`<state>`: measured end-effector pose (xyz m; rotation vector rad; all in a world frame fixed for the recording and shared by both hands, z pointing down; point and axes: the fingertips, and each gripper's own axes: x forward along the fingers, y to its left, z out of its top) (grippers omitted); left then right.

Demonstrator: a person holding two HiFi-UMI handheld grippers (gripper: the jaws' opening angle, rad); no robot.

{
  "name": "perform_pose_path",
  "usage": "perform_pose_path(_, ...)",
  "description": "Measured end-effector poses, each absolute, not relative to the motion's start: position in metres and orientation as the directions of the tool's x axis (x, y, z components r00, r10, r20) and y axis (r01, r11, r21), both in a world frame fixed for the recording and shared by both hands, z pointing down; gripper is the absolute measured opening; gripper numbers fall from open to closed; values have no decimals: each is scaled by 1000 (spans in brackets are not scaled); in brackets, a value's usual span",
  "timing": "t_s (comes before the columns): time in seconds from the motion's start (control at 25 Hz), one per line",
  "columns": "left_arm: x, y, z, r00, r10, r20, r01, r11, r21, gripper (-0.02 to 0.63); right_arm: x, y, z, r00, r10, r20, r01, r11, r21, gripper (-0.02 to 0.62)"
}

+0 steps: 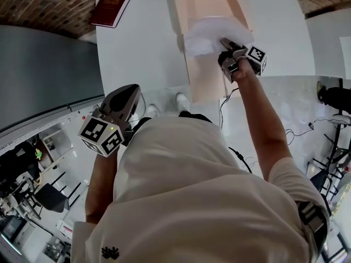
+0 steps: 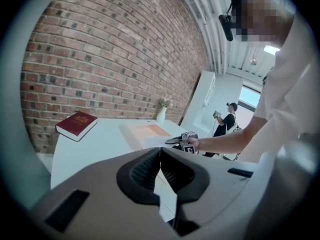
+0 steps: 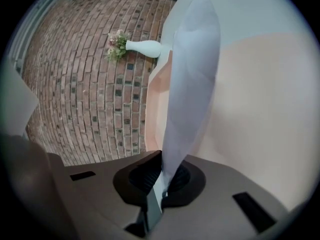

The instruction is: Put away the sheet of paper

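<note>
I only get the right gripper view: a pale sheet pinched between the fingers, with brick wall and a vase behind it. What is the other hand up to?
Observer: The left gripper is shut on nothing. It hangs by the near edge of the table, clear of the sheet of paper.
Visitor: Is there anything on that table I'm missing?
Observer: Yes, a red book lies near its far left corner.
Visitor: Is anyone else in the room?
Observer: The left gripper view shows another person standing far off by a window.
</note>
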<state>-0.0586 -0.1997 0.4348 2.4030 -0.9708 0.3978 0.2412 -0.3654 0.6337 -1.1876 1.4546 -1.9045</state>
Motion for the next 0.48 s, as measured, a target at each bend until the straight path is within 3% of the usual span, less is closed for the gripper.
perform_pose_path(0.48, -65, -194, 438, 674, -581, 455, -735, -585, 342, 23, 238, -386, 644, -519, -775, 361, -156, -329, -931, 28)
